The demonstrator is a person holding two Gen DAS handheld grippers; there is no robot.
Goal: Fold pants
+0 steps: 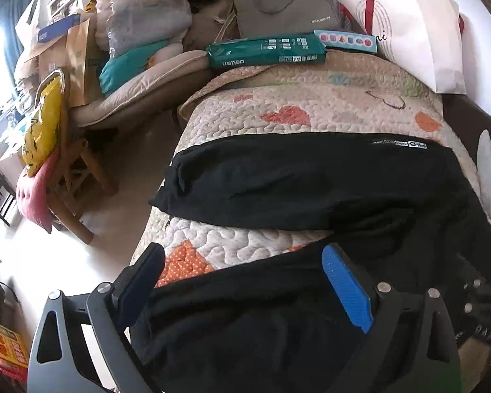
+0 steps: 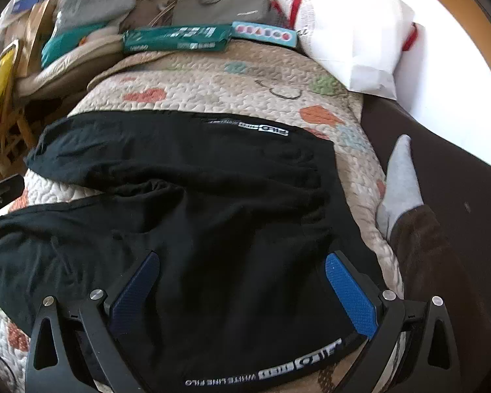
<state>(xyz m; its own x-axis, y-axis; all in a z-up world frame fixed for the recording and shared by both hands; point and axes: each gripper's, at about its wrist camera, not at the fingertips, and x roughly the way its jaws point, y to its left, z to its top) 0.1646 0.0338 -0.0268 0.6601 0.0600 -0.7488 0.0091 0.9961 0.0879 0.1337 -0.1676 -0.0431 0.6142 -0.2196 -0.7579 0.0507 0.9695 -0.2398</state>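
pants [image 2: 186, 216] are lying spread across the quilted bed [image 2: 212, 75], legs splayed apart toward the left, and we are judging the first lengthwise fold not yet made. we are hovering the left tool [image 1: 242, 281] and right tool [image 2: 242, 281] over the near leg and waistband, both with fingers apart and gripping nothing; next we are needing to pinch that near edge and carry it onto the far leg.

**Hidden, cropped and unreadable**

In the left wrist view the black pants [image 1: 278, 180] run off the bottom edge, their near leg partly covered by the left tongs [image 1: 242, 262]. The quilt [image 1: 311, 98] beneath them is hidden. In the right wrist view the pants [image 2: 212, 213] spill past the left edge, and the waistband lettering reads mirrored. The green package [image 2: 176, 39] is motion-blurred there, its print illegible. A socked foot [image 2: 401, 177] shows, the leg cut by darkness. The clutter pile [image 1: 140, 23] blends together.
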